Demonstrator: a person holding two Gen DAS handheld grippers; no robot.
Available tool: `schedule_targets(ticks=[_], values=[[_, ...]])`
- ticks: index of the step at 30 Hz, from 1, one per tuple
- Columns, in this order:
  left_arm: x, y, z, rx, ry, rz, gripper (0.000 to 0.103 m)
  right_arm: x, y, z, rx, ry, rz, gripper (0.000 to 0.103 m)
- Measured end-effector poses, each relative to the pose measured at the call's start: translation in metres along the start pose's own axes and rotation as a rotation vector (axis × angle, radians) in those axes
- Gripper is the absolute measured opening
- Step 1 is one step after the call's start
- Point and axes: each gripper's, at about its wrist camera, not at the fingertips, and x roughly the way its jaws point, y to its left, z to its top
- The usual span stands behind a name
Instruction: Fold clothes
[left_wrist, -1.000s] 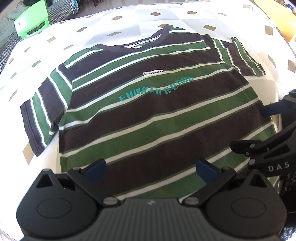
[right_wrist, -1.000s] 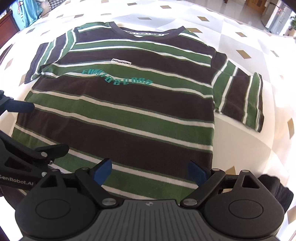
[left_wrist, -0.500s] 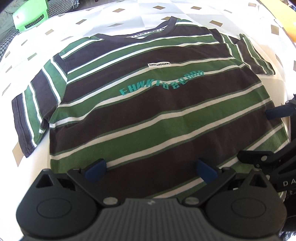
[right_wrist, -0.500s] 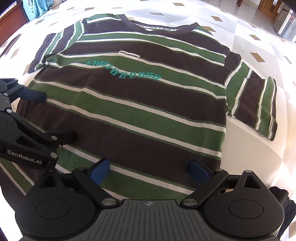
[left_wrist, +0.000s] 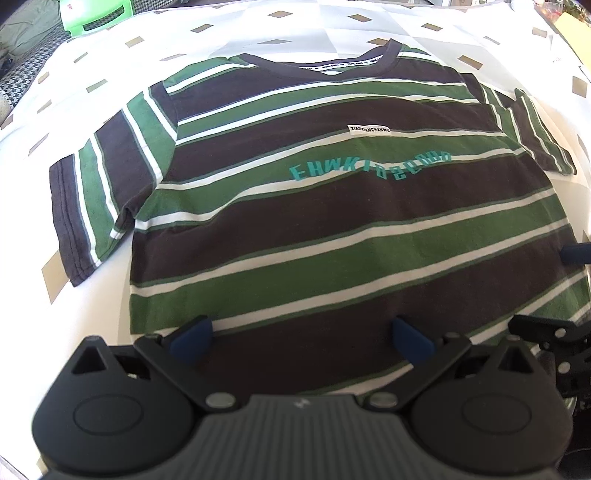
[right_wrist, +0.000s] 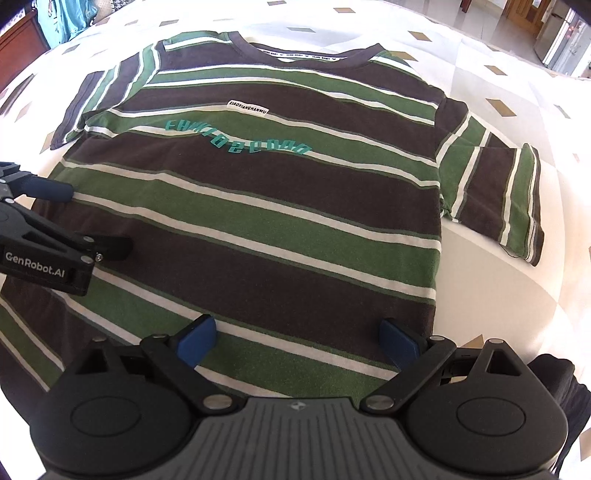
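A green, dark brown and white striped T-shirt lies flat and face up on a white cloth, collar at the far side, both short sleeves spread out. My left gripper hovers open over the shirt's near hem, toward its left corner. My right gripper stands open over the near hem toward the right corner. Neither holds cloth. The left gripper also shows at the left edge of the right wrist view, and the right gripper at the right edge of the left wrist view.
The white tablecloth with tan diamond marks covers the surface around the shirt. A green plastic chair stands beyond the far left edge. Tiled floor and a doorway lie past the far right.
Both grippers have moved forward over the shirt's hem and a little lower, so the shirt fills more of each view. Both stay open.
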Motion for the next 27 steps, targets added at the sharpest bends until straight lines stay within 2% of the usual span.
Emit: schedule_targets(ticks=[4, 7, 13, 20, 23, 27], values=[[0.000, 0.000, -0.001, -0.016, 0.005, 0.009, 0.103, 0.000, -0.001, -0.001, 0.008, -0.008, -0.005, 0.096], [-0.001, -0.005, 0.001, -0.003, -0.002, 0.028, 0.103, 0.000, -0.003, 0.006, 0.003, 0.028, 0.009, 0.094], [-0.009, -0.015, 0.017, 0.044, -0.078, 0.029, 0.103, -0.002, -0.022, 0.021, 0.081, 0.029, 0.020, 0.091], [-0.005, -0.017, 0.045, 0.058, -0.084, 0.009, 0.103, -0.013, -0.054, 0.040, 0.139, -0.038, -0.016, 0.091], [-0.002, -0.019, 0.057, 0.090, -0.099, 0.027, 0.103, -0.013, -0.071, 0.044, 0.160, -0.058, -0.032, 0.091], [0.004, -0.017, 0.068, 0.076, -0.117, 0.011, 0.103, -0.013, -0.092, 0.047, 0.180, -0.081, -0.065, 0.091]])
